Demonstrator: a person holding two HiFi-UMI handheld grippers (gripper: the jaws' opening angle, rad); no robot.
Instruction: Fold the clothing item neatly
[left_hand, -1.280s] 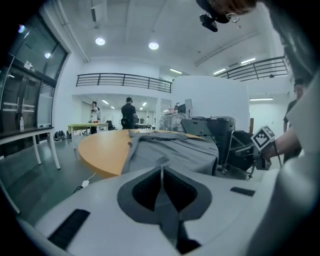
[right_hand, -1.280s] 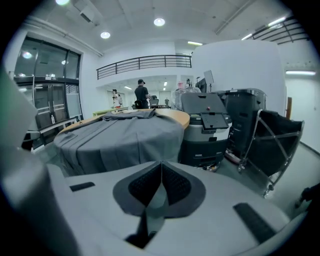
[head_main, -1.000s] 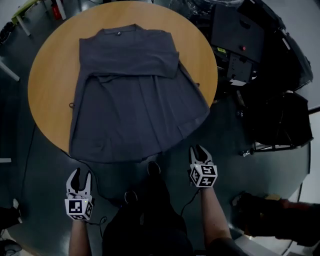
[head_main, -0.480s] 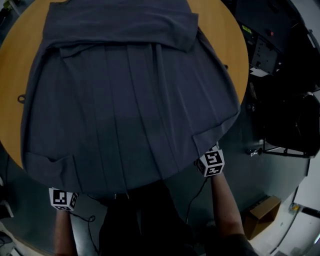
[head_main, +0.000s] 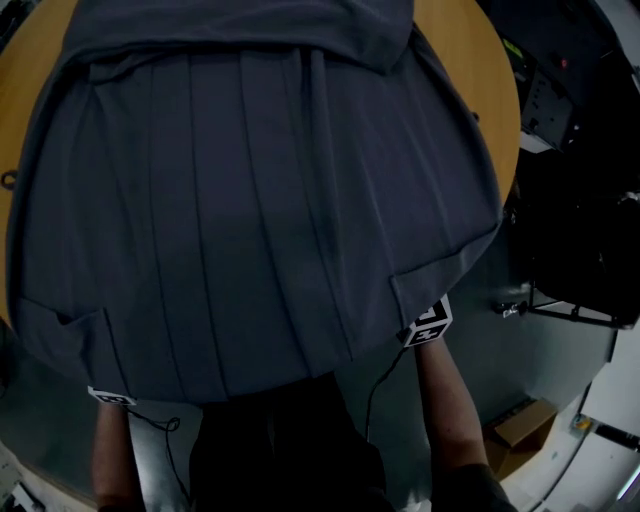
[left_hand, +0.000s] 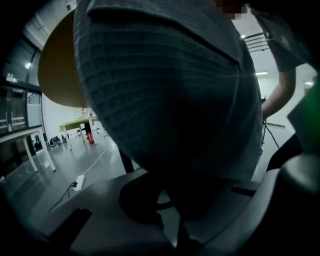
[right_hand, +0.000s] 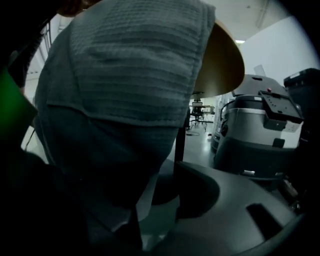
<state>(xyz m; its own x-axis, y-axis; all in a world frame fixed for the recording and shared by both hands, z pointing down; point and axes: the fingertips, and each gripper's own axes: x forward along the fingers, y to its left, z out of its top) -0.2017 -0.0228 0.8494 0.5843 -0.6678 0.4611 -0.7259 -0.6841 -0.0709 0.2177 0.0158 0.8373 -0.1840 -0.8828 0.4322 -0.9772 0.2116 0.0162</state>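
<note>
The dark grey garment (head_main: 250, 200) lies spread over the round wooden surface (head_main: 480, 80). Its near hem overhangs the surface's edge straight above both tongs.

The left tongs (left_hand: 170, 220) have just been closing and are now pressed together on a fold of that hem. The cloth hangs as a curtain in front of them. Beyond and to their left the floor (left_hand: 60, 165) is open, with only the surface's leg (left_hand: 125, 160) and a power strip (left_hand: 77, 182) on it.

The right tongs (right_hand: 160, 207) have just been opening and stand spread wide. The hem's corner drapes over their left jaw and dips into the gap, but no pad presses on it. To their right a grey machine (right_hand: 255, 135) stands near, which narrows the room on that side.

A second ago both tongs were in plain sight short of the hem, and the whole garment was visible on the surface. Now the garment fills the head view. Only the left marker cube (head_main: 110, 397) and the right marker cube (head_main: 428, 322) peek out from under the cloth.
</note>
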